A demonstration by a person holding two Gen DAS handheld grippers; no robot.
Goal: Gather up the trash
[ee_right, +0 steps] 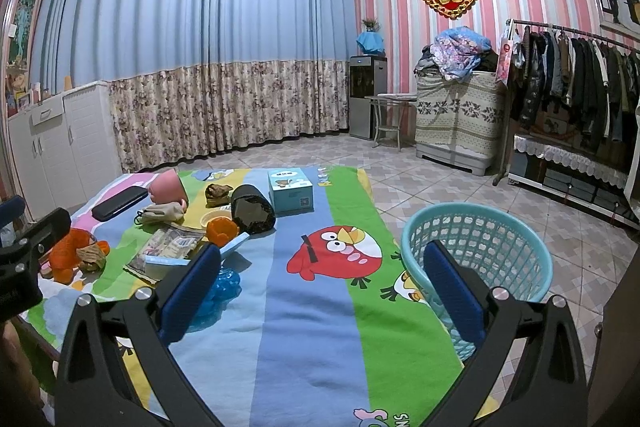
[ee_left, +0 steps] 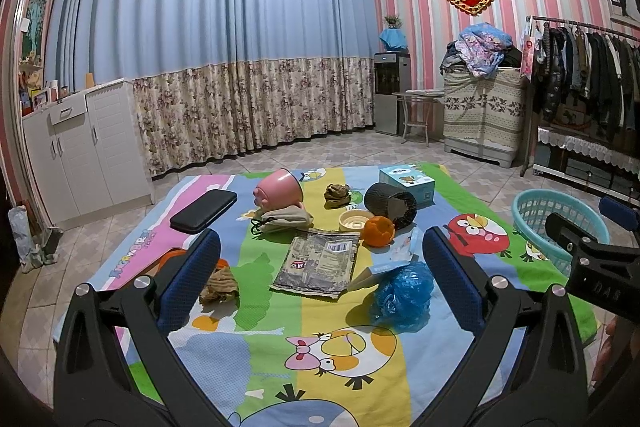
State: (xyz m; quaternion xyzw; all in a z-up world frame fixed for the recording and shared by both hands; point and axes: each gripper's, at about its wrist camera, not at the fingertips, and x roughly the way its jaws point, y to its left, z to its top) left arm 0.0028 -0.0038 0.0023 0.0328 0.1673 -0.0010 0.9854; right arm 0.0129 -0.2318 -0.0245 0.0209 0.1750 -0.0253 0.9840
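A: Your left gripper (ee_left: 320, 275) was spread wide, nothing between the pads. Right gripper (ee_right: 320, 287) the same: wide and empty, above the near part of the cartoon sheet (ee_right: 304, 327).

B: Where was the trash?

A: Scattered mid-sheet. Flat snack wrapper (ee_left: 318, 263) in the centre, blue plastic bag (ee_left: 402, 293) just beside its right corner, crumpled brown paper (ee_left: 219, 285) to its left, orange peel (ee_left: 378, 231) behind it. The turquoise basket (ee_right: 476, 251) sat off the sheet's right edge, near your right gripper.

B: Risks?

A: Judged, not seen: keepers lay mixed in. The tissue box (ee_left: 406, 183), pink cup (ee_left: 280, 191) and black case (ee_left: 204, 210) might get swept along. The wrapper lay flat, so pads could pinch the sheet instead. The bag looked light and might slip loose.

B: Orientation?

A: The wrapper's long axis ran away from you, tilted slightly right, barcode end far. Short edge faced your left gripper.
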